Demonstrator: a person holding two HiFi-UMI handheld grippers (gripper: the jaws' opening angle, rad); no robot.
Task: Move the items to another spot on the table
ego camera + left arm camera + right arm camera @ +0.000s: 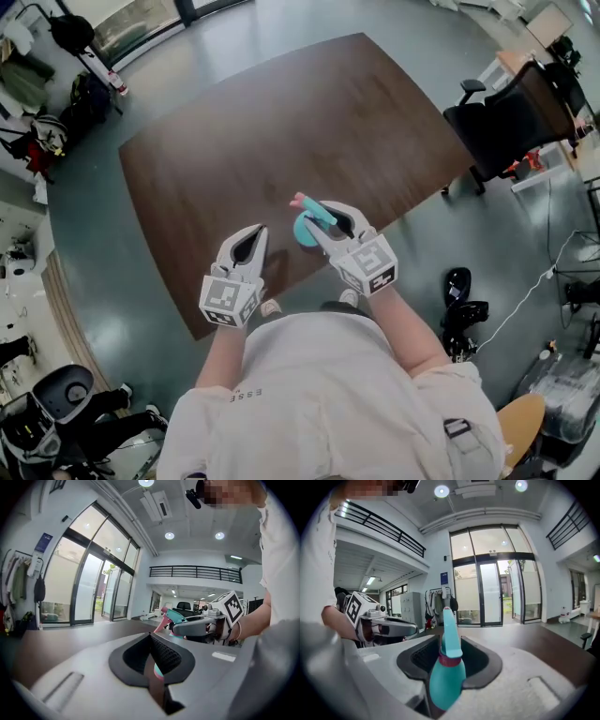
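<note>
My right gripper (328, 217) is shut on a teal spray bottle (307, 229) with a pink trigger, held above the near edge of the dark brown table (281, 122). In the right gripper view the spray bottle (446, 667) fills the gap between the jaws of the right gripper (443, 641), nozzle pointing up and away. My left gripper (255, 232) hangs beside it to the left, with its jaws together. In the left gripper view the left gripper (150, 637) has its pads meeting at the tip. A thin teal and pink sliver shows low in the gap; what it is I cannot tell.
Nothing stands on the tabletop in the head view. A black office chair (506, 122) is beyond the table's right corner. Dark items (461, 305) lie on the floor at my right, and bags and clutter (56, 84) line the left wall. Glass doors (497, 592) face the table.
</note>
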